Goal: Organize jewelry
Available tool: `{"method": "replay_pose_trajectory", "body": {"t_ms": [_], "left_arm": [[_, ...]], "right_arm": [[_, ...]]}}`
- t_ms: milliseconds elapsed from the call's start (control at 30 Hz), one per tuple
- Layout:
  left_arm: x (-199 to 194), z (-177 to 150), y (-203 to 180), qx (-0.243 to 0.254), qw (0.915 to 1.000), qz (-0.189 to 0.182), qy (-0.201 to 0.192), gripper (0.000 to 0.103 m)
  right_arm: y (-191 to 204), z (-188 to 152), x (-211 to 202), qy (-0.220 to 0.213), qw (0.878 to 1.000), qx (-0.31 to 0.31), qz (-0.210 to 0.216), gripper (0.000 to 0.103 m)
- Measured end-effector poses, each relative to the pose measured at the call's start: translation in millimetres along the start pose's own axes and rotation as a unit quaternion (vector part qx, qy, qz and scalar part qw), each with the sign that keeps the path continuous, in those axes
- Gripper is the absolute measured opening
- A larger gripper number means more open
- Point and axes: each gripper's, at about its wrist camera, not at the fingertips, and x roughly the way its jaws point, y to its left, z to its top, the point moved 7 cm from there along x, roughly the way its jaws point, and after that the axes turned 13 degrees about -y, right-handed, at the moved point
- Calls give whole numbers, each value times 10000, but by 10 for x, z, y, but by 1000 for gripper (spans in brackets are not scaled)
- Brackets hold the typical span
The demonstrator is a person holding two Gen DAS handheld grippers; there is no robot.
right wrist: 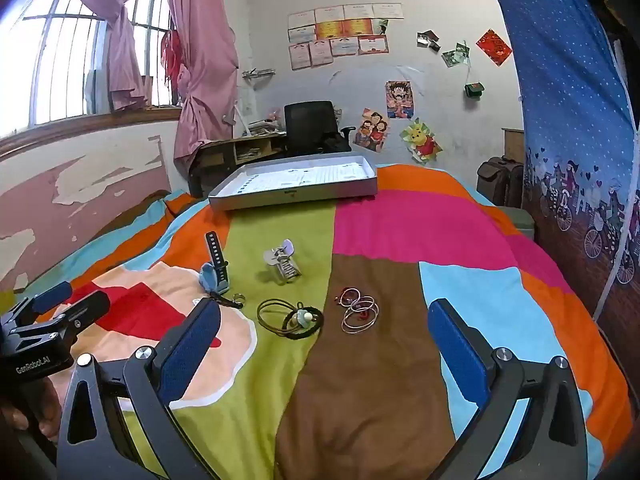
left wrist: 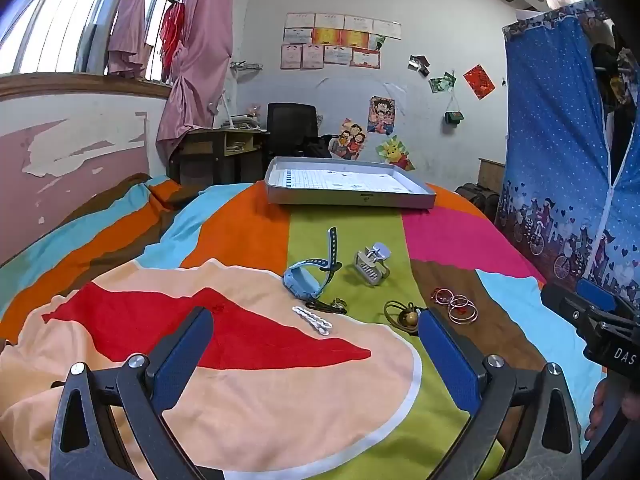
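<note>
Both my grippers, left gripper (left wrist: 316,344) and right gripper (right wrist: 324,334), hover with fingers spread wide, holding nothing. Just beyond lie the bangles (right wrist: 359,310), hair ties (right wrist: 290,318), white chain (left wrist: 313,320), blue watch (left wrist: 310,274) and grey clip (right wrist: 282,263); the tray (right wrist: 294,196) waits far. I judge thin rings could slip or snag the quilt (right wrist: 380,360).
</note>
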Motion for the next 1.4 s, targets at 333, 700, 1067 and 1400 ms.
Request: {"method": "replay_pose_trajectory", "body": {"t_ms": [333,700,1067,1400], "left_arm": [[-23,23,-51,73,9999,-100,-24,103],[-26,26,-63,82,9999,-117,-6,103],[-22,24,-54,84,9999,-119,-2,103],[-22,26,-57,85,9999,-119,-5,103]], "right_arm": [[-18,-2,-4,-18,10000,-27,-1,102],[-5,-8,-1,12,10000,-59,-11,102],[-13,-23,10,16,10000,-77,-16,102],[-8,-28,13,14,10000,-71,-15,102]]}}
